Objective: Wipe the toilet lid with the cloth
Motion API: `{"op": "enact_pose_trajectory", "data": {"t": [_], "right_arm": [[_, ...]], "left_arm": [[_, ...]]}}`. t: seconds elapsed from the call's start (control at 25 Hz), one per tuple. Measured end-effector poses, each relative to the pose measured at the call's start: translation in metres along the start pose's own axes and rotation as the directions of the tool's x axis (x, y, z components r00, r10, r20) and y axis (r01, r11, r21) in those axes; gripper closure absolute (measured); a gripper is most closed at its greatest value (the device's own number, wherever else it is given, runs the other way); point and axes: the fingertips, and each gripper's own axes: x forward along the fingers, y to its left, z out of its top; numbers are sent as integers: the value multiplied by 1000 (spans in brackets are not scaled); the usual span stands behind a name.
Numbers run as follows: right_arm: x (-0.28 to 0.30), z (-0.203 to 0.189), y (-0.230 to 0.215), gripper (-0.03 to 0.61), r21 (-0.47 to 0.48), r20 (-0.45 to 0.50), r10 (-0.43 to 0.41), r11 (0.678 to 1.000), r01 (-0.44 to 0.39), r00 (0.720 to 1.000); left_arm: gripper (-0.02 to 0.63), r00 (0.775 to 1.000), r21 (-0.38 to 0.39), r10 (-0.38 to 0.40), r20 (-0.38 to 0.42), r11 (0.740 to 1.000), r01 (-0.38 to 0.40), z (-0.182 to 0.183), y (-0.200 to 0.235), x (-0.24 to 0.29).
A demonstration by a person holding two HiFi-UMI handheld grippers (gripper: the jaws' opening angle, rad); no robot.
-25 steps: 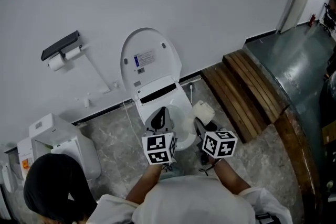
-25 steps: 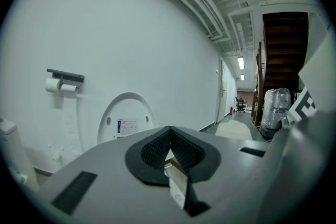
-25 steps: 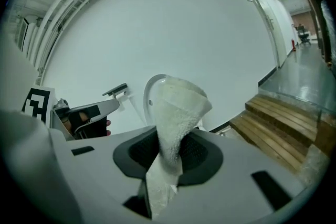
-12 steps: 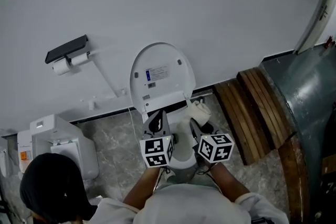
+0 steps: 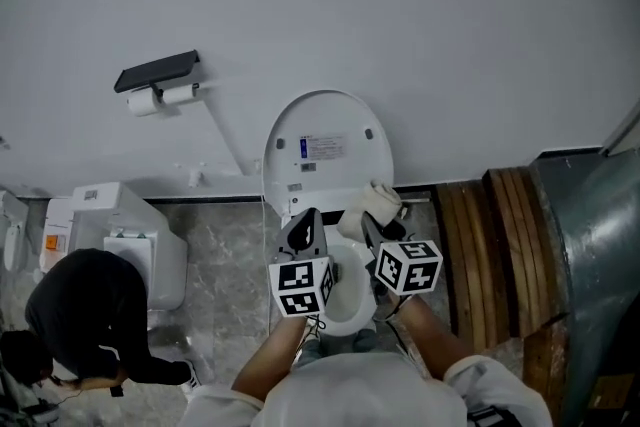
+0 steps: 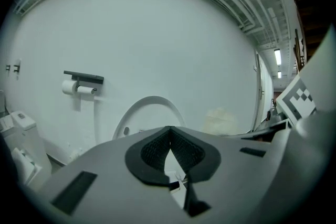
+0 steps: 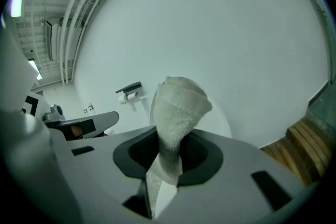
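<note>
Two tongs, left (image 6: pixel 169 132) closed, right (image 7: pixel 168 147) clamping cloth (image 7: pixel 179 105)

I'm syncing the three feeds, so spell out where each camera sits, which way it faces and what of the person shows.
Head view: on the person's head, looking steeply down at the raised toilet lid; both forearms, left tongs and right tongs show.
Left gripper view: on the left tongs, looking along their shut jaws at the lid and wall; the right tongs' marker cube shows.
Right gripper view: on the right tongs, looking past the clamped cloth at the wall.
Shared: all show the toilet-paper holder.
</note>
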Motion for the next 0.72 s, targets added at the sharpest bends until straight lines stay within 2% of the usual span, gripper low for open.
{"op": "enact_pose_trajectory", "data": {"t": [0.2, 0.4, 0.56, 0.72], "right_arm": [[58, 18, -1, 488, -53, -10, 70, 996, -70, 997], [137, 48, 12, 488, -137, 14, 137, 981, -134, 990], [207, 54, 24, 488, -196, 0, 191, 963, -187, 982], [259, 55, 41, 488, -236, -37, 222, 946, -224, 974]], "left_arm": [[600, 999, 30, 39, 36, 999, -40, 9, 20, 41], [600, 996, 9, 79, 45, 997, -79, 6, 64, 88], [600, 993, 9, 109, 44, 994, -110, -1, 102, 117], [600, 992, 40, 117, 44, 992, -119, -4, 125, 133]]}}
